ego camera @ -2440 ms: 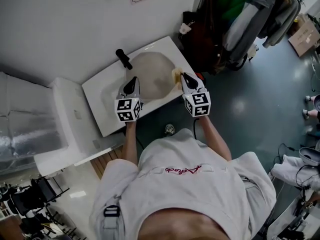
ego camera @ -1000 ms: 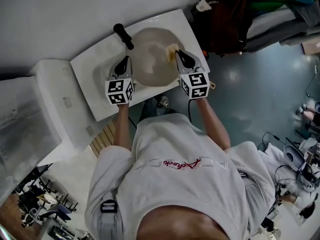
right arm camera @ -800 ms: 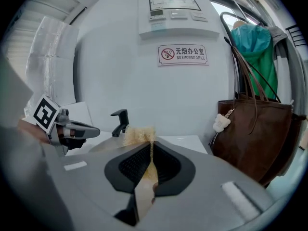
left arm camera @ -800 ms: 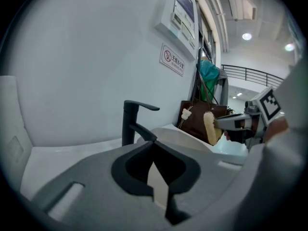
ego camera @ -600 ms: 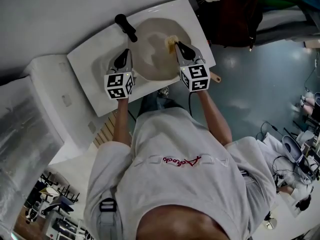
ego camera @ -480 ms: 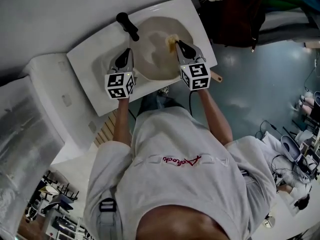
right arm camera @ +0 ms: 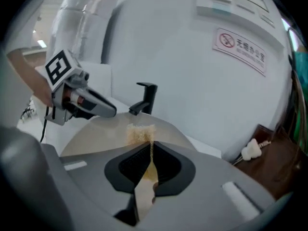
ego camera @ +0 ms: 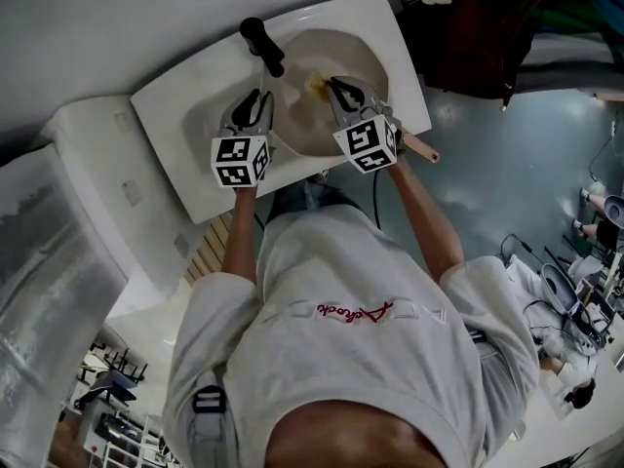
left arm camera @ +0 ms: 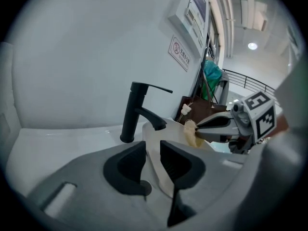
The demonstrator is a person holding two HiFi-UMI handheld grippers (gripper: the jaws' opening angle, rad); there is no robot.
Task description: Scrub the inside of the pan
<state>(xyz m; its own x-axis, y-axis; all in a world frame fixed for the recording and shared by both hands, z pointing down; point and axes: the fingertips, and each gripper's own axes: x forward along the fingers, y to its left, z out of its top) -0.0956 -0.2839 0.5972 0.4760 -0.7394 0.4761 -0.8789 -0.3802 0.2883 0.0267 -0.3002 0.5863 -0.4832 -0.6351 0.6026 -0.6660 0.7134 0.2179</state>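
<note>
Your right gripper point(right arm camera: 150, 150) has its fingers squeezed together on a yellow sponge point(right arm camera: 139, 133). The sponge's tip is at the far inside of the pan point(right arm camera: 96, 136). Your left gripper point(left arm camera: 152, 150) has its fingers pinched on the pan's thin rim at the near left. The pan lies in the white sink point(ego camera: 180, 130), and the black tap point(left arm camera: 130, 114) stands just past it on the far side.

If you push hard, the rim could slip out of the left fingers. Then the pan could tip or slide. The sponge is soft, so it could squash and pull out. A big rub to the far left could bump the tap.
</note>
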